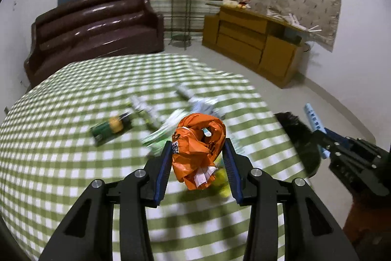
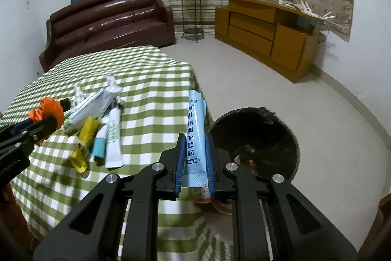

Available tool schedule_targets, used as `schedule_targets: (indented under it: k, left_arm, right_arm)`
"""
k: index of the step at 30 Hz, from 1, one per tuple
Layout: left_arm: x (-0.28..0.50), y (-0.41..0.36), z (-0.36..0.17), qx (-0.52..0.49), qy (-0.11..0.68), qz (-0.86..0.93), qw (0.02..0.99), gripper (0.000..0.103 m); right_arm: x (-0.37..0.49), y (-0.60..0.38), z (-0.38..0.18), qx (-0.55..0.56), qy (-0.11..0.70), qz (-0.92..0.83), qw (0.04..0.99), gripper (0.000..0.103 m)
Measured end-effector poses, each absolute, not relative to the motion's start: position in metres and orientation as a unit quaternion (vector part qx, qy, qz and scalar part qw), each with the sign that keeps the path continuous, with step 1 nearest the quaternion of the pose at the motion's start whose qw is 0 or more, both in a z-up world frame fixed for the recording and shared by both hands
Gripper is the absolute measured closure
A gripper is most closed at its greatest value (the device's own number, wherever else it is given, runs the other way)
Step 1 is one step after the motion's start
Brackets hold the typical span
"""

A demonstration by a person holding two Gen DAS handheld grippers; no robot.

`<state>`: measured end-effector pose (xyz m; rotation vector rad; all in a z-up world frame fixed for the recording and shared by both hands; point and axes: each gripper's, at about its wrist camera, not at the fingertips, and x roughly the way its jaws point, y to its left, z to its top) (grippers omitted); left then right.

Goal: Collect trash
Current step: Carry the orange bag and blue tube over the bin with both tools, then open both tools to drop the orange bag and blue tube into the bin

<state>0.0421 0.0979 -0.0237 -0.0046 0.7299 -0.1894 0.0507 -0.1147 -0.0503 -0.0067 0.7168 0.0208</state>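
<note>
Nearest, a crumpled orange plastic bag [image 1: 198, 151] is gripped by the left gripper [image 1: 198, 163] above the green-checked tablecloth [image 1: 61, 138]; a pale blue printed tube [image 2: 195, 136] is clamped by the right gripper [image 2: 194, 163], beyond which the round black-lined bin [image 2: 256, 138] stands.

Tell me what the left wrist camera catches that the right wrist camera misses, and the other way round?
Only the left wrist view shows a dark green and yellow wrapper lying on the cloth. Only the right wrist view shows the round black trash bin's inside, and a yellow crumpled packet beside a white squeezed tube. Both show the green checked tablecloth, the crumpled orange plastic bag in the left gripper, and the pale blue sachet in the right gripper.
</note>
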Motion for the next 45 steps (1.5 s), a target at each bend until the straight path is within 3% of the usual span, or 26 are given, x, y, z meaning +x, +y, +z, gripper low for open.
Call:
schedule_targets:
  k: [21, 41, 43, 45]
  left_arm:
    - [0.097, -0.056, -0.032, 0.052, 0.333, -0.179, 0.924, 0.061]
    - [0.14, -0.108, -0.057, 0.081, 0.37, -0.177, 0.909, 0.06]
    - [0.137, -0.108, -0.058, 0.083, 0.37, -0.178, 0.908, 0.056]
    - [0.138, -0.108, -0.058, 0.082, 0.368, -0.176, 0.909, 0.044]
  right_arm:
    - [0.079, -0.217, -0.058, 0.025, 0.342, -0.072, 0.936, 0.087]
    - [0.108, -0.255, -0.082, 0.059, 0.359, -0.082, 0.928, 0.086]
    - [0.11, -0.259, -0.083, 0.062, 0.361, -0.081, 0.927, 0.086]
    - [0.112, -0.26, -0.083, 0.067, 0.362, -0.081, 0.926, 0.085]
